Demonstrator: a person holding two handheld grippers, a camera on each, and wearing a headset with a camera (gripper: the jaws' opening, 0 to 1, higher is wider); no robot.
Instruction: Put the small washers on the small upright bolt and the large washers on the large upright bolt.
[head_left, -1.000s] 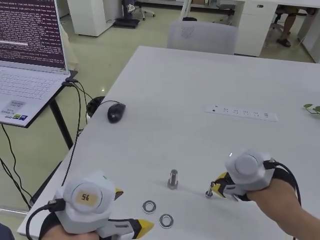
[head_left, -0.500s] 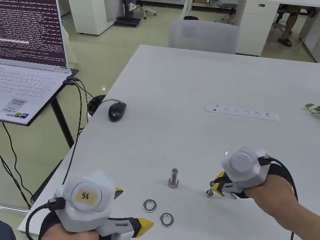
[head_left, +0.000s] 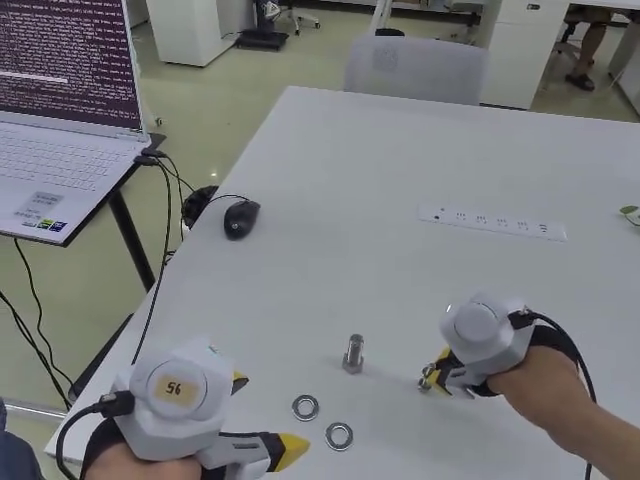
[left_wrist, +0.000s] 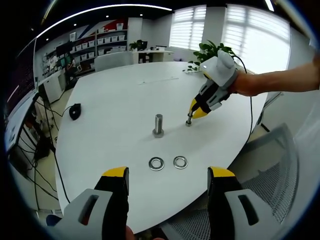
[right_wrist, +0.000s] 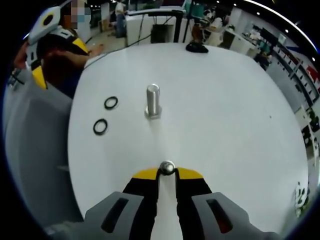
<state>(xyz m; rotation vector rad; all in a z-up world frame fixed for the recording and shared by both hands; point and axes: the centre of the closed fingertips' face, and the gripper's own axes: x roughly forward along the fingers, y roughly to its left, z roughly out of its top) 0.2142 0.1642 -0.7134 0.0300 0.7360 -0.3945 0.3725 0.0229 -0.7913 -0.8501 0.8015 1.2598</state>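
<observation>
1. Two rings lie flat near the bench's (head_left: 400, 200) near edge: the left washer (head_left: 305, 407) and the right washer (head_left: 339, 435), close but apart. Both sit just nearer than the upright large bolt (head_left: 353, 354).
2. Your left gripper (left_wrist: 168, 175) hangs nearer than both, jaws wide apart and empty.
3. Your right gripper (right_wrist: 167, 174) is closed on the head of the small bolt (left_wrist: 189, 120), which stands right of the large bolt.
4. Judged handling: thin, rigid, light, smooth metal lying flush, so likely to skid. Pinch across the outer rim, or tip one edge up first.
5. Both rings look alike in size, so which bolt they fit cannot be told.
</observation>
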